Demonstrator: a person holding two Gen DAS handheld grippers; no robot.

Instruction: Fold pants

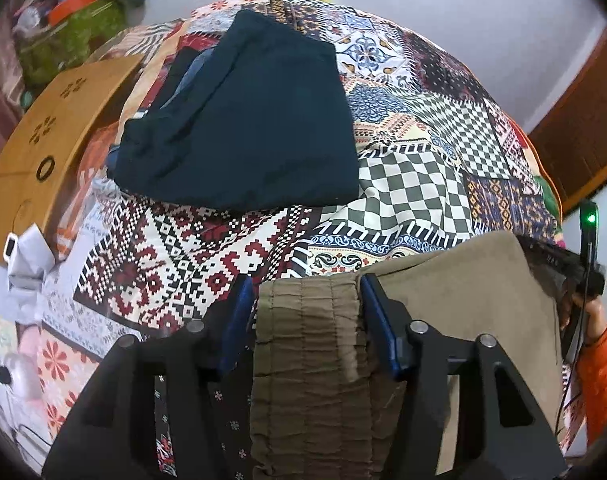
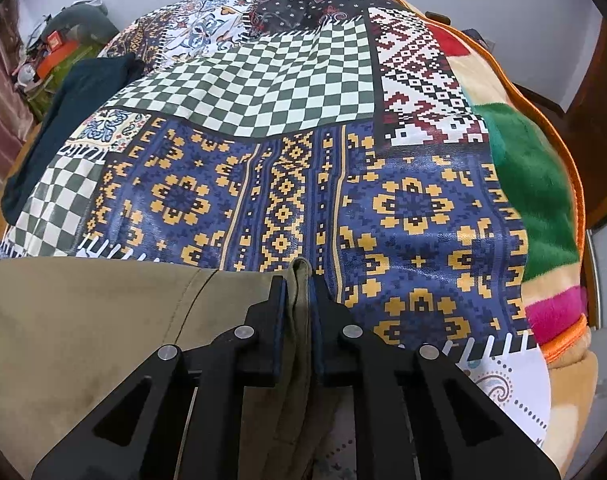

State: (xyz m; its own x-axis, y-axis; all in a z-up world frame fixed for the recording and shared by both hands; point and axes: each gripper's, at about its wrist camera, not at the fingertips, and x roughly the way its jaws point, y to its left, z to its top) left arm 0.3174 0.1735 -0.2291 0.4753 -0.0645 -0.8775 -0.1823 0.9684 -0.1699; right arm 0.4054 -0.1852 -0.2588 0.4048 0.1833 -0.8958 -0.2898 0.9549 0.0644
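Note:
Olive-khaki pants [image 1: 455, 280] are held up over the near edge of a patchwork-covered bed [image 1: 415, 172]. My left gripper [image 1: 307, 284] has its blue-padded fingers [image 1: 373, 292] around the gathered elastic waistband, which fills the gap between them. My right gripper [image 2: 299, 280] is shut on a folded edge of the same pants [image 2: 83, 320], which stretch off to the left in the right wrist view. The right gripper and the hand holding it show at the right edge of the left wrist view [image 1: 587, 276].
A folded dark teal garment [image 1: 247, 120] lies on other dark clothes at the far left of the bed, also in the right wrist view [image 2: 75, 112]. A wooden board [image 1: 51, 144] stands left. A striped fleece blanket [image 2: 539, 208] lies right. Clutter [image 1: 75, 8] sits far left.

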